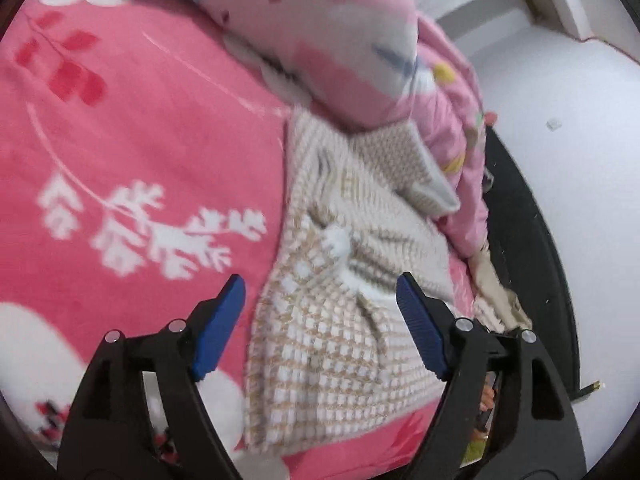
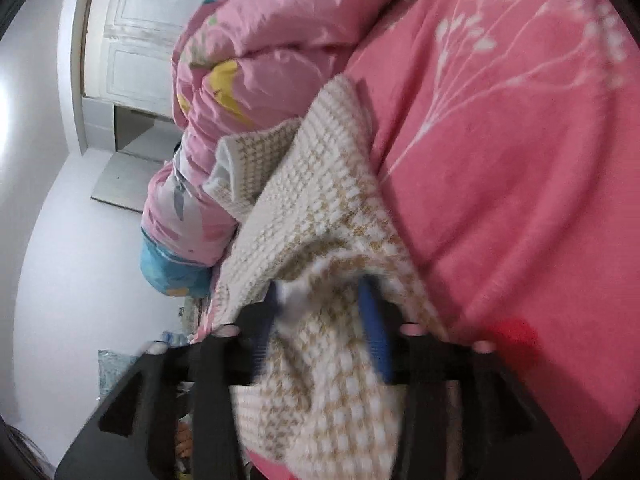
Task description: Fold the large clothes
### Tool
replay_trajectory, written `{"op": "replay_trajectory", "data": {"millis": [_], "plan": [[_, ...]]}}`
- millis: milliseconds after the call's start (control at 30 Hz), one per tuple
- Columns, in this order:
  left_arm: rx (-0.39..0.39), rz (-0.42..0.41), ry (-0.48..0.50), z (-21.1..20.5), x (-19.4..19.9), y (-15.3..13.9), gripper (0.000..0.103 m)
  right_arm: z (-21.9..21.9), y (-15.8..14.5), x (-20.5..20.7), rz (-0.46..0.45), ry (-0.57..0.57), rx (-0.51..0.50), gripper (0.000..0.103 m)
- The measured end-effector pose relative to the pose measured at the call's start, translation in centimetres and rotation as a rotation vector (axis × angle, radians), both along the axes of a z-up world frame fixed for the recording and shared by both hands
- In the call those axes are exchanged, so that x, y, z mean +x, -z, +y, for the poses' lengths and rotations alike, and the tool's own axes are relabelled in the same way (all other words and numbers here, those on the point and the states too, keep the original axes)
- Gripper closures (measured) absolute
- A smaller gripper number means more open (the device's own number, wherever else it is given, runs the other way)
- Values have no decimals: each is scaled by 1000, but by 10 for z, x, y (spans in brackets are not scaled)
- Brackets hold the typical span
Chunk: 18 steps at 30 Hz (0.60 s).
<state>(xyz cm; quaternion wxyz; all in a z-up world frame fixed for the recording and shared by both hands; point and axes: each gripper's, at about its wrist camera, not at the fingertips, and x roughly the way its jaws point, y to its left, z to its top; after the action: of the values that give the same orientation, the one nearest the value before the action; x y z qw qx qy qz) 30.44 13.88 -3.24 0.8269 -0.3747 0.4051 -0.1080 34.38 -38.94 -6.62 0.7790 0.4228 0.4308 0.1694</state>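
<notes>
Sweater [image 1: 344, 288] lies bunched on the pink blanket [image 1: 132, 132] beside the quilt [image 1: 344, 36], left gripper [image 1: 320, 320] spread wide above it, right gripper [image 2: 320, 320] parted with knit draped between its fingers.

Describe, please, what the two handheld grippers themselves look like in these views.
Both look alike. The left gripper has two black angular plastic arms with cut-out slots, round silvery pins at the joints, and ribbed blue pads on the fingers. The right gripper shows the same black frame and blue pads. No cables or sleeves show.
</notes>
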Motion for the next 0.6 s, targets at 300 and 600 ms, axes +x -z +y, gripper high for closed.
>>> {"op": "replay_trajectory", "data": {"millis": [300,600], "plan": [[-69,55,137,-41,-83,24,29,-10,-12,-102,35,16,-49,33],[-321,102,-20,-41,-84,90,30,8,23,-114,59,12,24,33]]}}
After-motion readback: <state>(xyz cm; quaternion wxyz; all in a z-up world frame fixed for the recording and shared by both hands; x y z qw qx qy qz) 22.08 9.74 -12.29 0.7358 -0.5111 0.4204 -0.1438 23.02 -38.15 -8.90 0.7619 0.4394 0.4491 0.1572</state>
